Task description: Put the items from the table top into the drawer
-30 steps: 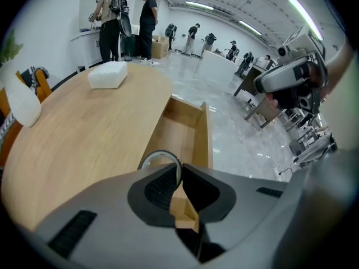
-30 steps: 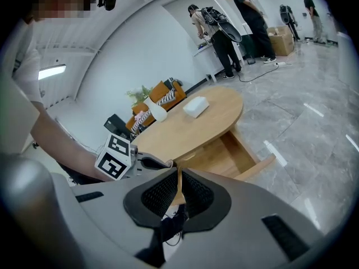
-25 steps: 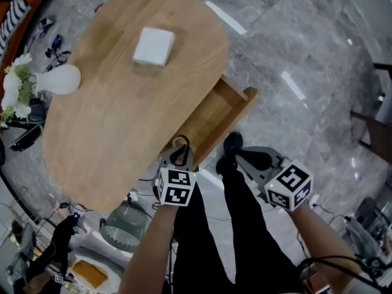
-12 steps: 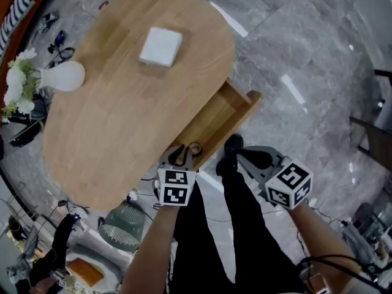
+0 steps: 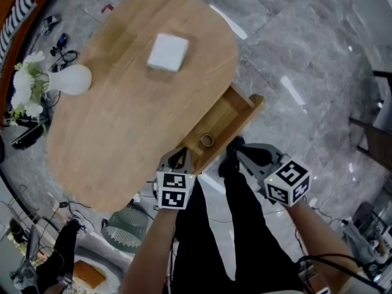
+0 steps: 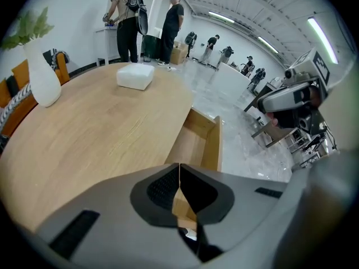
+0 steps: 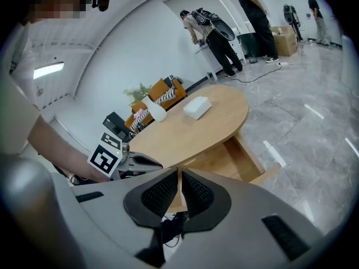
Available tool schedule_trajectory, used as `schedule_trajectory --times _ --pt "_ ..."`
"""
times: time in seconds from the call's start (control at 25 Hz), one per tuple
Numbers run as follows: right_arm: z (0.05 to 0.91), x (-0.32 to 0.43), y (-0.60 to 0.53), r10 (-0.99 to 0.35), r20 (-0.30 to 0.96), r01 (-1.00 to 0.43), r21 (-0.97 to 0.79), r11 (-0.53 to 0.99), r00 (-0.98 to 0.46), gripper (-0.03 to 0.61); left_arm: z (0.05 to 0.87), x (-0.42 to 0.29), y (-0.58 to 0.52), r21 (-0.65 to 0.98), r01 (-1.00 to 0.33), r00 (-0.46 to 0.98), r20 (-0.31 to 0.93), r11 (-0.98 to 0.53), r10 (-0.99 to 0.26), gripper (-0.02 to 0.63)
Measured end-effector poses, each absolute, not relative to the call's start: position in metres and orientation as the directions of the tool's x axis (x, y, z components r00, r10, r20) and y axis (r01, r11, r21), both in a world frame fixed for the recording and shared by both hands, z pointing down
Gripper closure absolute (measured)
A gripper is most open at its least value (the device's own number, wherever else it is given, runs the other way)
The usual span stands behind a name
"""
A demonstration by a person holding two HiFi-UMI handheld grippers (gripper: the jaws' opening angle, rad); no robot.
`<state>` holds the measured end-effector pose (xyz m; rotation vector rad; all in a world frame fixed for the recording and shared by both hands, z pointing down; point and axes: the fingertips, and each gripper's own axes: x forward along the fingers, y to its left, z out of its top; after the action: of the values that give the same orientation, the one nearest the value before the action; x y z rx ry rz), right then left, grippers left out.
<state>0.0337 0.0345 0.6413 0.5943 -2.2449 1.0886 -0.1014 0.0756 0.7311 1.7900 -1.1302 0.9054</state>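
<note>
Sight into the drawer [image 5: 233,116] is poor from the left gripper view: my own jaw bodies cover its near end. So the small ring [image 5: 207,141] lying in it shows only from the head view, just ahead of my left gripper [image 6: 179,167]. Can't tell what the ring is, too small, maybe tape. L jaws have just been closing and now meet, clenched on nothing.

My right gripper [image 7: 179,174] is pinched together too, empty, and hangs off the drawer's open end, to the right of the L one. In the head view its tips merge w/ my black shoe [image 5: 233,144] and are hard to separate.

The white box [image 5: 168,52] sits on the table [image 5: 116,133], well beyond the L tips on the far half, w/ the table edge and bare wood btw us. Farther left of it stands a white vase [image 5: 75,79] w/ flowers [image 5: 24,84], the blooms partly cut off.

A ribbed grey thing [image 5: 122,224] on the floor left of my L gripper is half under the table, so I can't ID it. Two people [image 6: 126,18] stand at the far wall, backs turned.
</note>
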Motion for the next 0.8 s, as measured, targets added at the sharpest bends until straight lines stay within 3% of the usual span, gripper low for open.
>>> schedule_trajectory --times 0.8 --pt "0.644 0.036 0.026 -0.199 0.668 -0.651 -0.538 0.535 -0.717 0.534 0.698 -0.111 0.057 0.32 -0.906 0.411 0.821 -0.276 -0.396 0.614"
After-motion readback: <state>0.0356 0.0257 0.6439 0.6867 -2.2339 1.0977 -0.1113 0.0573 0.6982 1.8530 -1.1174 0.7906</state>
